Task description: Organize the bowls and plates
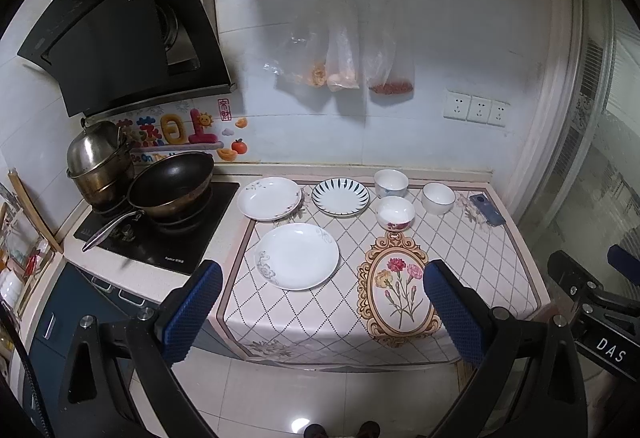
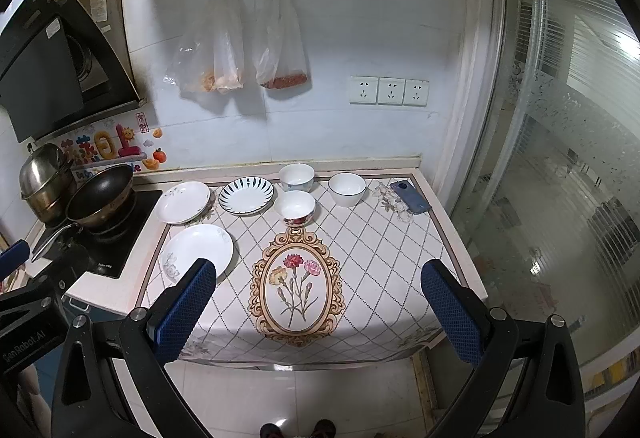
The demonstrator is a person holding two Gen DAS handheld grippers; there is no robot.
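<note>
On the counter's patterned cloth [image 1: 460, 246] lie three plates: a large white plate [image 1: 297, 256] [image 2: 198, 252] at the front left, a white floral plate [image 1: 269, 198] [image 2: 183, 202] behind it, and a blue-striped plate [image 1: 340, 197] [image 2: 246, 195]. Three bowls stand at the back: a blue-patterned bowl [image 1: 391, 183] [image 2: 296, 177], a red-flowered bowl [image 1: 395, 213] [image 2: 295, 207] and a plain white bowl [image 1: 438, 198] [image 2: 347, 189]. My left gripper [image 1: 322, 312] and right gripper [image 2: 318, 312] hover open in front of the counter, both empty.
A black wok [image 1: 170, 184] and a steel pot [image 1: 98, 162] sit on the hob [image 1: 160, 238] at the left, under a range hood [image 1: 120, 22]. A blue phone [image 1: 487, 210] [image 2: 411, 197] lies at the counter's back right. Plastic bags [image 1: 344, 50] hang on the wall. Glass door [image 2: 560, 158] at right.
</note>
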